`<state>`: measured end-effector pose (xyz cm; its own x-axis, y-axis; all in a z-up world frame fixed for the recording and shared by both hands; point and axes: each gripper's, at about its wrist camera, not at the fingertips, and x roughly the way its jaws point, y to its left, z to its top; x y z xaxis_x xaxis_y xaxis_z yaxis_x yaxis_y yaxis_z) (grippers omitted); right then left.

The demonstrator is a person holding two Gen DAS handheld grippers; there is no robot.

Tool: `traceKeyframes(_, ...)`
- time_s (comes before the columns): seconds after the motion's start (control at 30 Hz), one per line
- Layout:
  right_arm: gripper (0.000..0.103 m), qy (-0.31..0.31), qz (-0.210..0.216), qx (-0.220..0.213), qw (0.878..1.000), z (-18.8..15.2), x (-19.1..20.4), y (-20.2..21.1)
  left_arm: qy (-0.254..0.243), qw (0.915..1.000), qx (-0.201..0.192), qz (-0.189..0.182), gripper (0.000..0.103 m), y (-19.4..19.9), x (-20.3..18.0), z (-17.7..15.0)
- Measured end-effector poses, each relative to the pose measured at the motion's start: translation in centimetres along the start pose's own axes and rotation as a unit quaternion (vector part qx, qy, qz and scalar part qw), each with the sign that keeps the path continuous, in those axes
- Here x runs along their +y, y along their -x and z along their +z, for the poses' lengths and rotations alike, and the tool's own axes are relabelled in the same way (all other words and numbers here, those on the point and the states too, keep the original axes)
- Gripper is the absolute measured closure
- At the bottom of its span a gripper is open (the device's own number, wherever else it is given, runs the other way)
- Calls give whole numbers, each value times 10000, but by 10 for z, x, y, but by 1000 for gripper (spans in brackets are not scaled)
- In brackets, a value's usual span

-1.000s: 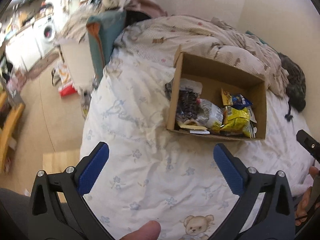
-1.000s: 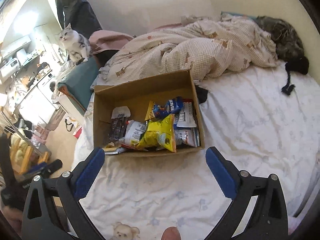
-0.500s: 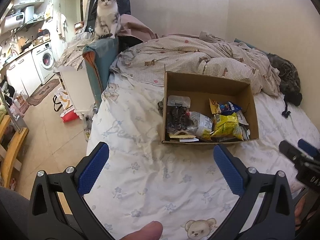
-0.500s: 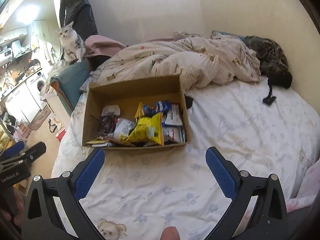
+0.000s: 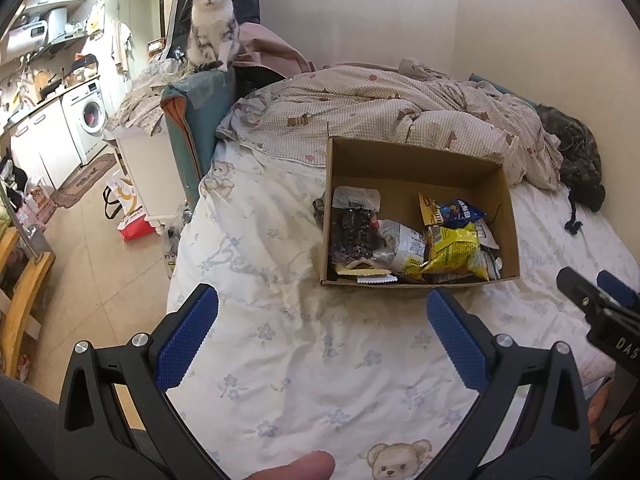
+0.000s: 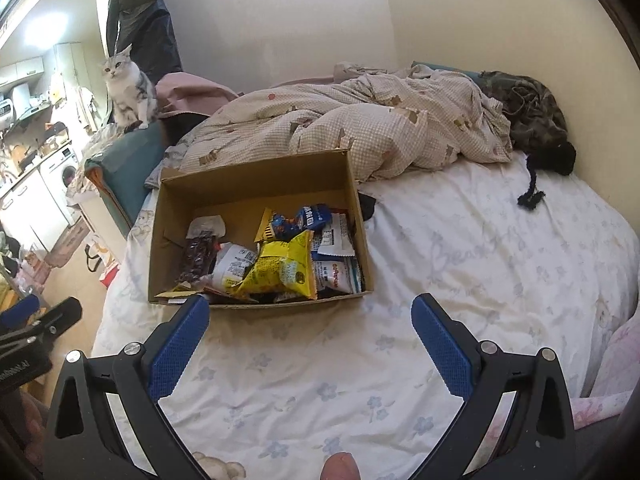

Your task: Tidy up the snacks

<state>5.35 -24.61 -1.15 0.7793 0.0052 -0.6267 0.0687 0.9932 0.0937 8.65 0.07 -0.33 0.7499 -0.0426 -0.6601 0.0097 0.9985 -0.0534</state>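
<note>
Snacks (image 5: 448, 250) fill the box (image 5: 416, 164), labels unreadable; both hand-held grippers (image 5: 322, 320) (image 6: 310, 326) gape empty.

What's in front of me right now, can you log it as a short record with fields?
surface: bed sheet, white with floral print
container: cardboard box, open, on the sheet
contents: yellow snack bag, blue snack bag, dark packet, more packets
left gripper: open, empty
right gripper: open, empty
bystander: cat sitting beside the bed
</note>
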Motion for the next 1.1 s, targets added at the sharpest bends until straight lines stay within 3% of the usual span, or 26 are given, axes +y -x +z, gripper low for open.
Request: traceKeyframes(1.1,0,224,-122,-104,9996,0,7,1,-7,9999,42,-112,0,3,-5,2)
